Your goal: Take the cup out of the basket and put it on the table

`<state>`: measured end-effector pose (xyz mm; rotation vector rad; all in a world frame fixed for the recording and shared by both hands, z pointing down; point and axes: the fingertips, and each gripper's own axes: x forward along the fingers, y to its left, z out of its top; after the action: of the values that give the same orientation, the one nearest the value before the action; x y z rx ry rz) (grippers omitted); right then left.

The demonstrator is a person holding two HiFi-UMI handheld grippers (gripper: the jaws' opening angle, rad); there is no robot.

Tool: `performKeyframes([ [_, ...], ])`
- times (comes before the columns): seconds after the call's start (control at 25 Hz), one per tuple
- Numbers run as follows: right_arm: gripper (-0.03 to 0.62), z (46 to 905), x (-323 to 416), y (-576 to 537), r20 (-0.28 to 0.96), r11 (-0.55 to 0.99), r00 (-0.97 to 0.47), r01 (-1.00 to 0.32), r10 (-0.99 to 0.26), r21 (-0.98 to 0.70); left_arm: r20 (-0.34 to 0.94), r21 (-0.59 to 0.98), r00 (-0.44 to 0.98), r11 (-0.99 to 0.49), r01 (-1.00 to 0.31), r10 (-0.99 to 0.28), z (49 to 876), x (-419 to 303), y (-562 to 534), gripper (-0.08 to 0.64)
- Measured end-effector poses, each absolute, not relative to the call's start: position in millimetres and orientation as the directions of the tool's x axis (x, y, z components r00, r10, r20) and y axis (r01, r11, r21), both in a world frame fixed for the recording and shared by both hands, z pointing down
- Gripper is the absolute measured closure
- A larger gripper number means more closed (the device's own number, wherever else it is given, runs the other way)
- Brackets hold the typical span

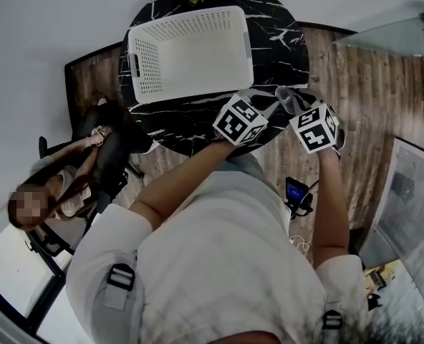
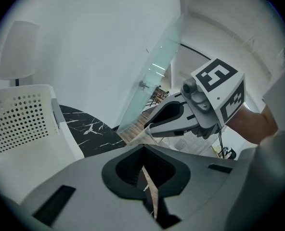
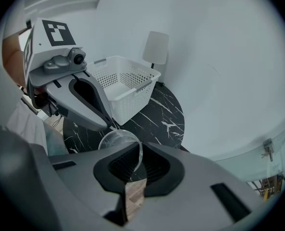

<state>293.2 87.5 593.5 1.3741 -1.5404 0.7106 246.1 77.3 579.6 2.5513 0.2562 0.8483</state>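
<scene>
While our right hand-held gripper pinches the clear cup by its thin wall, outside the white basket and over the near edge of the desk, our left hand-held gripper sits closed on nothing. We judge the cup light, slick and perhaps brittle, so the rim grip stays gentle

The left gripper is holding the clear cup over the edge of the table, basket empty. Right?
No: the right gripper holds the clear cup over the edge of the table, as the right gripper view shows. The left gripper holds nothing; the basket is empty.
</scene>
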Motion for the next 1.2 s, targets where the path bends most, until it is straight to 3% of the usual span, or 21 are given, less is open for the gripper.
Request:
performKeyframes([
  [1.2,0.566,652,283,86,0.939,0.275,-0.006,-0.957,-0.345,0.095,0.589,0.469,0.759,-0.882,-0.04,0.279,638,232,77,0.555],
])
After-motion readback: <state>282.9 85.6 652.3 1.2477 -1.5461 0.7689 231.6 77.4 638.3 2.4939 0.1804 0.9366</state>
